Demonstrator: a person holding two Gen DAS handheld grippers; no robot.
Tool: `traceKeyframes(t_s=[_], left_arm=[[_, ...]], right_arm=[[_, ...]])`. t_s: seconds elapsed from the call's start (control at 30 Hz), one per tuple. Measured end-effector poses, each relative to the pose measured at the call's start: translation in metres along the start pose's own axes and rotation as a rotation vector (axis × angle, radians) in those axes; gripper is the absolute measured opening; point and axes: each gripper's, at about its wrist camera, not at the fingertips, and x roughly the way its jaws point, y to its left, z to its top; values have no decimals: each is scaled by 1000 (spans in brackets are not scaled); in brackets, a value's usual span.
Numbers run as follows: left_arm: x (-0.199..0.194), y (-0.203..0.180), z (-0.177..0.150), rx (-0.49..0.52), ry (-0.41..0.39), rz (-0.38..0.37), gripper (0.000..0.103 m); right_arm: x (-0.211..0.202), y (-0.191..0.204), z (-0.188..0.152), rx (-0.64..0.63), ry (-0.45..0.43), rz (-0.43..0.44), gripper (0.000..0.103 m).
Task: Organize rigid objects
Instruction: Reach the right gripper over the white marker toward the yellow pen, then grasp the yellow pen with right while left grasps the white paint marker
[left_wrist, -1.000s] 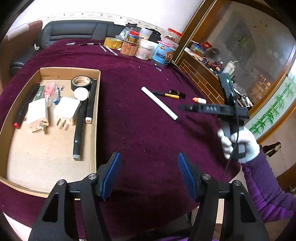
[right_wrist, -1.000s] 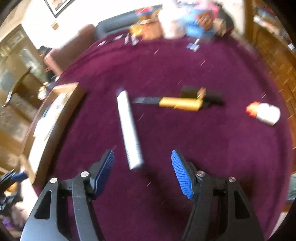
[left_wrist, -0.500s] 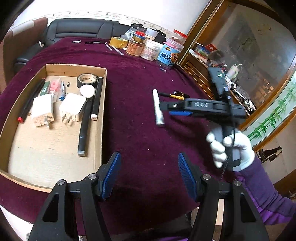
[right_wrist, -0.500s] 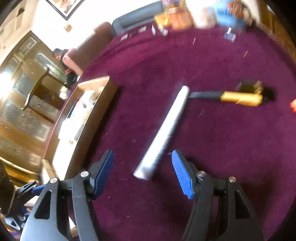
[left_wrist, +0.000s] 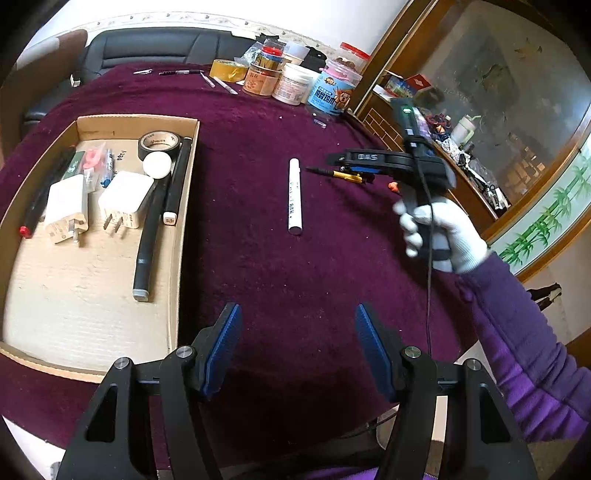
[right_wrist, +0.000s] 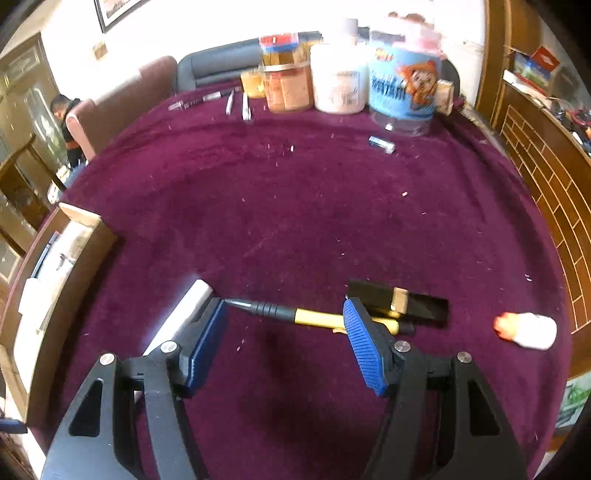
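A white tube (left_wrist: 294, 195) lies on the purple cloth, also at the left jaw in the right wrist view (right_wrist: 177, 317). A yellow-and-black screwdriver (right_wrist: 317, 316) lies across the gap of my open right gripper (right_wrist: 286, 345), low over it, with a black-and-gold block (right_wrist: 397, 301) just behind. A white cap with an orange tip (right_wrist: 526, 329) lies to the right. My left gripper (left_wrist: 297, 354) is open and empty, near the table's front. The cardboard tray (left_wrist: 186, 199) at left holds chargers, tape, a white ball and pens.
Jars and tubs (right_wrist: 340, 79) stand at the table's far edge, with a yellow tape roll (left_wrist: 228, 70) and small pens. A small clear piece (right_wrist: 382, 144) lies before them. A wooden cabinet (right_wrist: 546, 177) stands to the right, a black sofa (left_wrist: 159, 46) behind.
The right gripper swung right from the white tube and lowered over the screwdriver. The tube now lies straighter, pointing away. The left gripper stayed open near the table's front.
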Motion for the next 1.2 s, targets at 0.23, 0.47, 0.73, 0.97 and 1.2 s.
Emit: traceKeyframes(t_s=[0.23,0.47,0.73,0.97,1.2], left_arm=[[8,0,7,-10,13,13,58],[26,-13,9,15,46,-9,58],[23,-14,9,10,48,4,58],[21,-2,16,-5,34,-2,58],[38,-12,16,3,68,-49,58]], right_arm=[[15,24,-15,-134,88,-56,38],[-6,17,-14,-60,47,50,36],[44,-19,20,123,135,92,48],[41,-24,-35,201,288,355,50],[9,-32,-72,263,149,186,49]])
